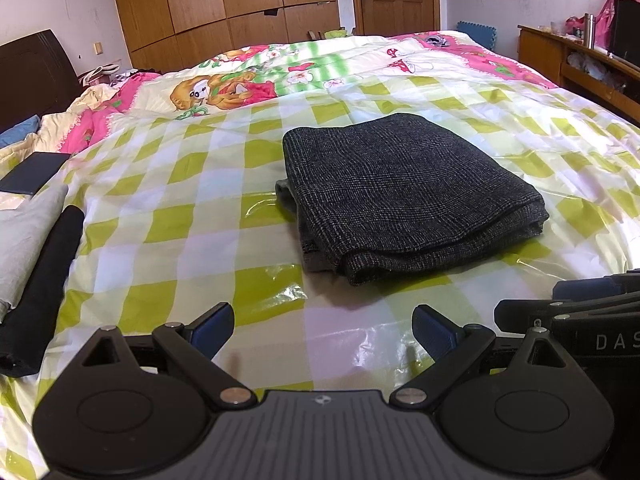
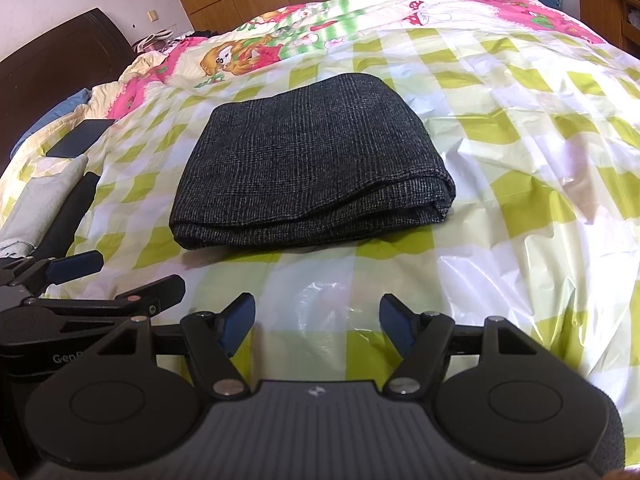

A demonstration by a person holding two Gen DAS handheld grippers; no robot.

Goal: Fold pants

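Note:
Dark grey checked pants [image 1: 404,196] [image 2: 308,164] lie folded into a compact stack on the green-and-white checked plastic sheet [image 1: 192,216] [image 2: 520,184] covering the bed. My left gripper [image 1: 323,330] hovers open over the sheet, short of the stack's near edge, with nothing between its blue pads. My right gripper [image 2: 318,322] is open too, empty, just in front of the stack. Each gripper shows at the edge of the other's view: the right one at the right side of the left wrist view, the left one at the left side of the right wrist view.
A grey cloth [image 1: 24,236] and a black garment [image 1: 44,284] lie at the bed's left side, with a dark flat object [image 1: 34,174] behind them. A cartoon-print quilt [image 1: 248,80] covers the far bed. A wooden wardrobe [image 1: 224,4], door and right-hand desk [image 1: 580,64] stand beyond.

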